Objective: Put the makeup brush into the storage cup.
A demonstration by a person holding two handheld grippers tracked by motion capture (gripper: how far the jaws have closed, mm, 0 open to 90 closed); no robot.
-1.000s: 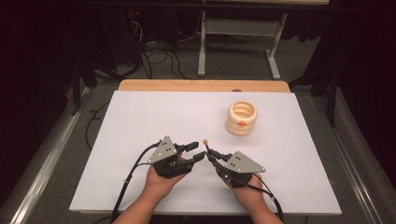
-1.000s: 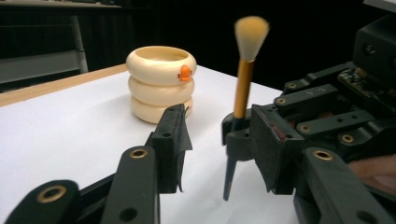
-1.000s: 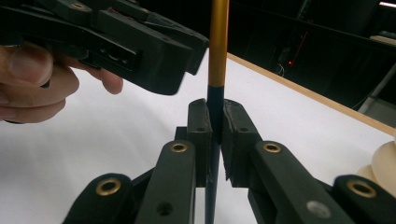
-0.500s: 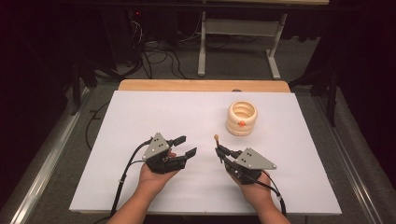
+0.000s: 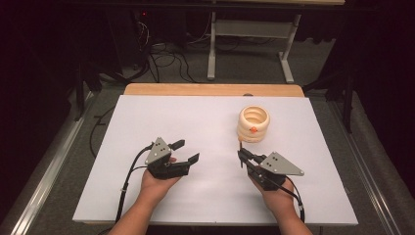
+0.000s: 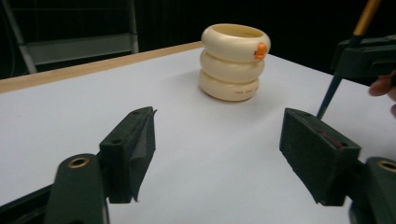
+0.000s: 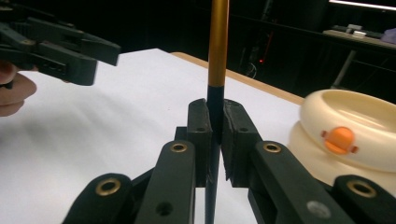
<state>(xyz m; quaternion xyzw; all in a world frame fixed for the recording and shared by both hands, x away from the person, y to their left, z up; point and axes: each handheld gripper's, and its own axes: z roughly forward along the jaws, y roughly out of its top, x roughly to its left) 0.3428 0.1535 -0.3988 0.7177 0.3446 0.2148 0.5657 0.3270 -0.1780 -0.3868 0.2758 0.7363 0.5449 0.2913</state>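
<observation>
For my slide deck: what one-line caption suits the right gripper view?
Right gripper clamps a slim black-and-gold pen upright, beside a cream ringed holder on the white table.

The right tongs (image 7: 214, 140) clamp a slim upright brush (image 7: 217, 56), its orange handle above and dark part between the pads. The left tongs (image 7: 56, 46) hover at far left over the white desk (image 7: 116, 121). A cream ringed holder (image 7: 355, 135) with an orange button stands right.

It looked like a lab recording station: a white table (image 5: 147, 122) under a fixed camera, loose cables (image 5: 166, 61) on grey carpet (image 5: 58, 147), a metal desk frame (image 5: 249, 44) behind, dark surroundings.
</observation>
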